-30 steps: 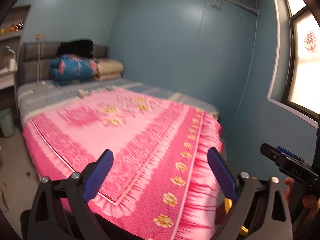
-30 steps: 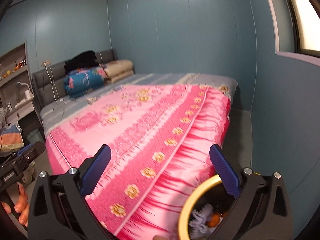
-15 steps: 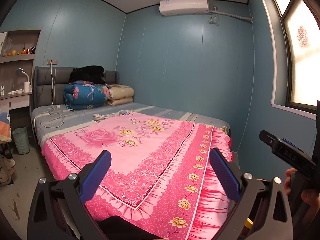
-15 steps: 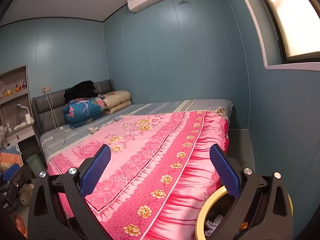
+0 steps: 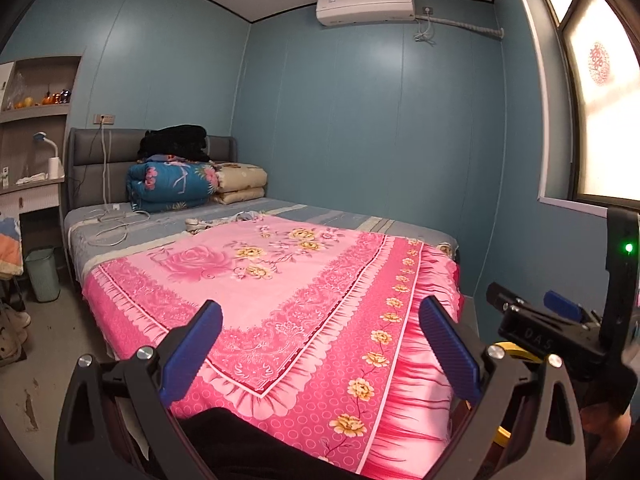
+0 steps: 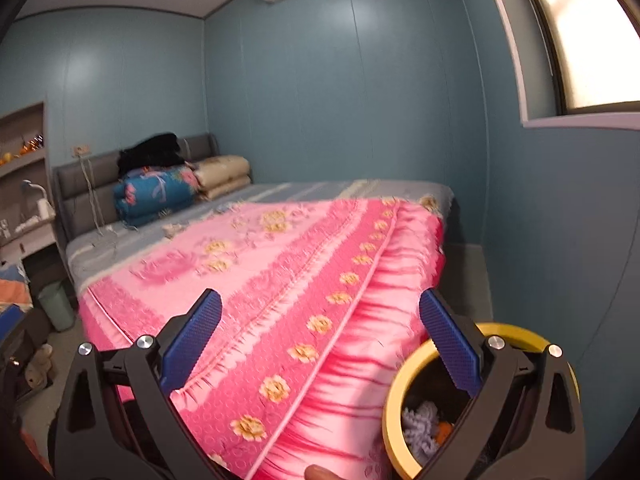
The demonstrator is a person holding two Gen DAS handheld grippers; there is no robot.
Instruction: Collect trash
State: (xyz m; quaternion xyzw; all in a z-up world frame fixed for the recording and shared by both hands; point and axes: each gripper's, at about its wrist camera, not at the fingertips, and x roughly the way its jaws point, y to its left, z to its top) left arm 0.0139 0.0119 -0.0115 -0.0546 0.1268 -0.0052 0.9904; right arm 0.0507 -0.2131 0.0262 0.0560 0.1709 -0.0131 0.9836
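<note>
Both the left gripper (image 5: 320, 344) and the right gripper (image 6: 320, 340) hang with jaws spread wide, holding nothing, over the pink quilt (image 5: 280, 292). The yellow-rimmed bin (image 6: 390, 404) stands on the floor beside the bed's foot, with trash (image 6: 420, 424) inside.

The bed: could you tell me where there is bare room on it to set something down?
The pink floral blanket is bare across its middle and foot. The grey sheet strip along the blue wall is also free. The head end is crowded: folded quilts, white cables and small clutter.
</note>
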